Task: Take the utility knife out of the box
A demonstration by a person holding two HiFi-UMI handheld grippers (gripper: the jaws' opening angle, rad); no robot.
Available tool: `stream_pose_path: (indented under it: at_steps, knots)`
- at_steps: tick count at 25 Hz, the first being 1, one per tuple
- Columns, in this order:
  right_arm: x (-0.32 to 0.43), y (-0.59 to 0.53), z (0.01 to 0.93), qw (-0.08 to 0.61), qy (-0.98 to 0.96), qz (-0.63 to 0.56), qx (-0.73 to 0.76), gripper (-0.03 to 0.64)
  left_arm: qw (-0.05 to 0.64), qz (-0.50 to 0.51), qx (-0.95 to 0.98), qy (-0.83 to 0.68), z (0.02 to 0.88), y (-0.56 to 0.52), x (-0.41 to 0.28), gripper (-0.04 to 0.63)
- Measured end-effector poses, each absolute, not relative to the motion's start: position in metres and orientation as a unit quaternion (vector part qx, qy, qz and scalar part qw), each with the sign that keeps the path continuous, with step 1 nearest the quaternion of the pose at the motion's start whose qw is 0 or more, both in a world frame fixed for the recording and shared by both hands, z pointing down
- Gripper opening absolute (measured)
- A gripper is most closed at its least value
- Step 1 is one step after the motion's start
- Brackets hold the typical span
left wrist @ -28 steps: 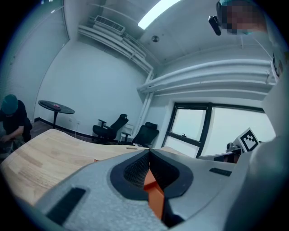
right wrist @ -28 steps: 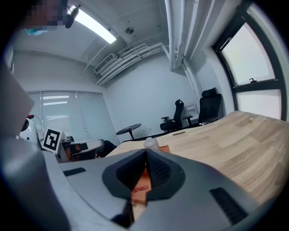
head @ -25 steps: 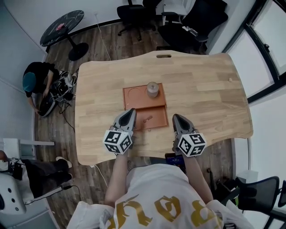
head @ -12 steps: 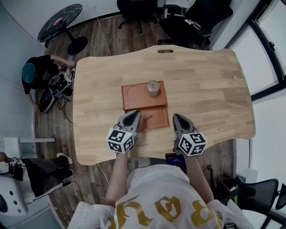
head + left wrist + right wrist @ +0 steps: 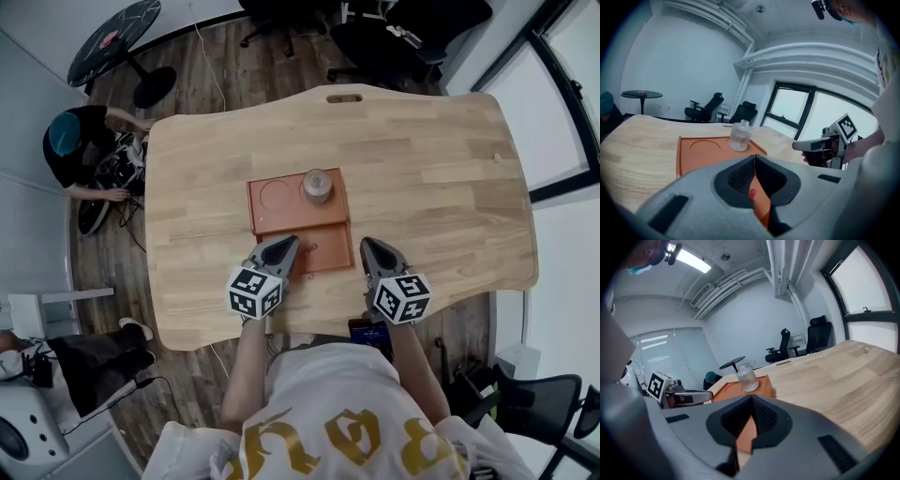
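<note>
An orange box [image 5: 277, 217] lies flat on the wooden table [image 5: 431, 178], split into a far part and a near compartment. A small reddish utility knife [image 5: 307, 249] lies in the near compartment; it also shows as a red speck [image 5: 751, 193] between the jaws in the left gripper view. My left gripper [image 5: 284, 245] is shut, its tip over the box's near-left corner, just left of the knife. My right gripper [image 5: 367, 247] is shut and empty, just off the box's near-right edge. Each gripper view shows the box [image 5: 701, 152] [image 5: 723, 392] ahead.
A clear jar [image 5: 319, 186] stands in the box's far part beside a round recess. A dark phone [image 5: 367, 330] sits at the table's near edge. A person [image 5: 70, 150] crouches on the floor at left by a round black table [image 5: 112, 42]. Office chairs [image 5: 394, 37] stand beyond.
My left gripper has edged right and forward, onto the box's near-left corner. The right gripper has stayed put. The head view has shifted slightly.
</note>
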State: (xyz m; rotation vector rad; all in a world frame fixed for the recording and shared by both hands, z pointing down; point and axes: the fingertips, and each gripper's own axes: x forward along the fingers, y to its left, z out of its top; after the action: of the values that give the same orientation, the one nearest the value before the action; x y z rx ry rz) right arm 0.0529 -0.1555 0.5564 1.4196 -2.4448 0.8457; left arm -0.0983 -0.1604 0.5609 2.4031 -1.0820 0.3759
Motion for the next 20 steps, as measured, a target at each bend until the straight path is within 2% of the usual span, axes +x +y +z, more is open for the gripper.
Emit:
stream_pose_path:
  at_steps: [8, 14, 20]
  knots:
    - [0.046, -0.166, 0.581, 0.128, -0.827, 0.3, 0.458, 0.011, 0.265, 0.179, 0.873, -0.367, 0.591, -0.163, -0.09, 0.011]
    - [0.044, -0.17, 0.595, 0.138, -0.828, 0.31, 0.446, 0.011, 0.26, 0.25, 0.871, -0.335, 0.616, -0.161, -0.083, 0.011]
    - [0.05, -0.174, 0.602, 0.135, -0.822, 0.323, 0.449, 0.011, 0.269, 0.276, 0.869, -0.312, 0.631, -0.159, -0.075, 0.011]
